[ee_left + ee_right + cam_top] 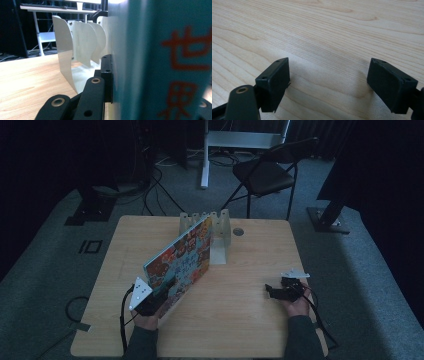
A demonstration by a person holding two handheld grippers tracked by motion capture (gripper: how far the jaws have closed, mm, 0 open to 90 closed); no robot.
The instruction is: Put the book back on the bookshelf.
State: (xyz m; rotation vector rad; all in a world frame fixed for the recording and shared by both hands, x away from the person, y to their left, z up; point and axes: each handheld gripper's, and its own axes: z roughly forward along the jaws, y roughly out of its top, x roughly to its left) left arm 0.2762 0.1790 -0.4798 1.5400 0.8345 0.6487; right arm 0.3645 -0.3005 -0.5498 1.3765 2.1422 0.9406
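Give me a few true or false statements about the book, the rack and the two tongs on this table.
1. The left tongs grip the book. True.
2. The right tongs hold a pen. False: their jaws stand open over bare table.
3. The book lies flat. False: it is held up on edge, tilted.
4. A white divider rack stands beyond the book. True.
5. The rack already holds several books. False: its slots look empty.
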